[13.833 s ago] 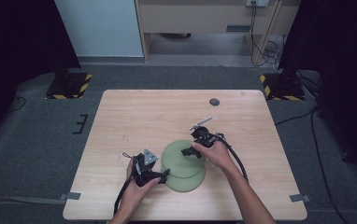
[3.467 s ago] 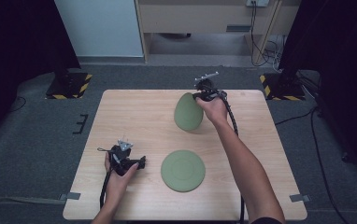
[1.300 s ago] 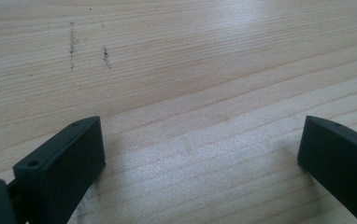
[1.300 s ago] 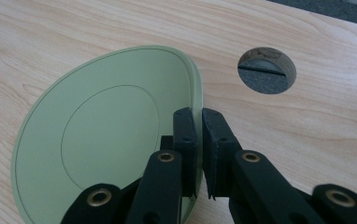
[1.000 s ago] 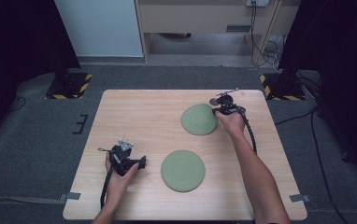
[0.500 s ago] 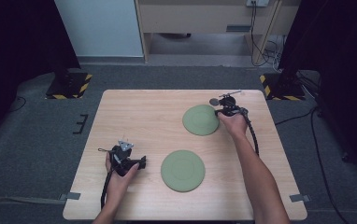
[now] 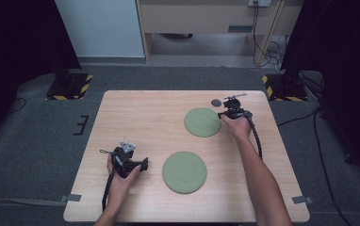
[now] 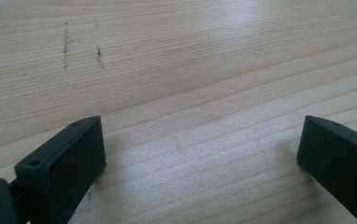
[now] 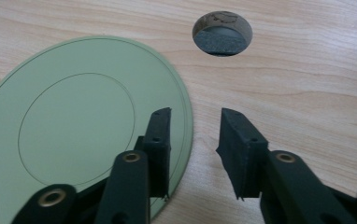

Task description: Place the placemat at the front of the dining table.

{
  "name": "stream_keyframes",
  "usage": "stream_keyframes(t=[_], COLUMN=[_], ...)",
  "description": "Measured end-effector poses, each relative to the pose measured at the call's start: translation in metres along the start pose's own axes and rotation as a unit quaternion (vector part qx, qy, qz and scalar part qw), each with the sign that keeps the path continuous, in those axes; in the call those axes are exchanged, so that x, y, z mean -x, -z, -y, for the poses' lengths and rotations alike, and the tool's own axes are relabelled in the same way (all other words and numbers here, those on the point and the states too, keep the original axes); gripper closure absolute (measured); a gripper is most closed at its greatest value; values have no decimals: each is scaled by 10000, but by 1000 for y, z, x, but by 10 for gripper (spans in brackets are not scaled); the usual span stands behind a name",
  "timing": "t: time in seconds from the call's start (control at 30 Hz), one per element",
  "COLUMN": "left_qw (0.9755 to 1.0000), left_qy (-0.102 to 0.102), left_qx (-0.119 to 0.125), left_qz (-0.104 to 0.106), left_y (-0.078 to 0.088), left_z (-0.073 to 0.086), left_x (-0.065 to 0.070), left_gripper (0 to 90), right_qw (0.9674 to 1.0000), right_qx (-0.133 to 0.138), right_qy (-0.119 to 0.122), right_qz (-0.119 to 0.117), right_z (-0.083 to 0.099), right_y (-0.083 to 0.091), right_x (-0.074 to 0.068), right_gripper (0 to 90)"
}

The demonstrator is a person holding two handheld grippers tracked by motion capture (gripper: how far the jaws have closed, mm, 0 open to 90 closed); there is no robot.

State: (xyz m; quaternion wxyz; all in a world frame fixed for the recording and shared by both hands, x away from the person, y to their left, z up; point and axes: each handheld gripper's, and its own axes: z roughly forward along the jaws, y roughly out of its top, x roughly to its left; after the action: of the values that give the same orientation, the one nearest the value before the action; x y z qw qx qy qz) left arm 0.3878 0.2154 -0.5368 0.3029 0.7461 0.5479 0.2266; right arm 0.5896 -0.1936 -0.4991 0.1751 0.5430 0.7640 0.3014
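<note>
We have the far flat round green plate (image 7: pixel 202 122) lying flat on the pale wooden table (image 7: pixel 140 113), just beside the round cable hole (image 9: pixel 222 32). Our right gripper (image 9: pixel 193 140) is partly open and holds nothing, one jaw over the plate's edge, one off it. To let go cleanly, we judge we should back straight away from the hole without dragging the rim. Well apart from that plate, past the near green plate (image 7: pixel 184 172), our left gripper (image 8: pixel 200 149) gapes wide, empty, over bare wood.

My bench (image 7: pixel 140 117) is pale wood with a round hole (image 7: pixel 216 102) near its far edge, standing on grey carpet (image 7: pixel 36 141). Beyond it I see a white panel (image 7: pixel 98 28), a wooden cabinet (image 7: pixel 201 16) with cables (image 7: pixel 267 42), and black-and-yellow striped feet (image 7: pixel 69 85) beside dark curtains (image 7: pixel 13 47).
</note>
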Motion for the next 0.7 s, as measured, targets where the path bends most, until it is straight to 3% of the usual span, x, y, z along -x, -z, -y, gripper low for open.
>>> stream_keyframes(t=[0.07,0.2,0.37,0.67,0.7], left_qw=[10000,10000,10000,10000,10000], left_qy=[1,1,1,4,4], left_qx=[0,-1,-2,-1,-1], left_qz=[-1,2,1,2,7], left_y=[0,0,0,0,0], left_z=[0,0,0,0,0], left_x=[0,0,0,0,0], left_gripper=[4,4,4,3,3], right_qw=[10000,9997,9994,9985,9982], right_qx=[-4,76,206,375,430], right_qy=[-92,-230,-229,-337,-336], right_qz=[-22,-100,-184,-213,-239], right_z=[0,-2,-5,0,2], right_y=[1,6,15,44,55], right_x=[2,3,1,1,2], right_gripper=[492,361,218,133,108])
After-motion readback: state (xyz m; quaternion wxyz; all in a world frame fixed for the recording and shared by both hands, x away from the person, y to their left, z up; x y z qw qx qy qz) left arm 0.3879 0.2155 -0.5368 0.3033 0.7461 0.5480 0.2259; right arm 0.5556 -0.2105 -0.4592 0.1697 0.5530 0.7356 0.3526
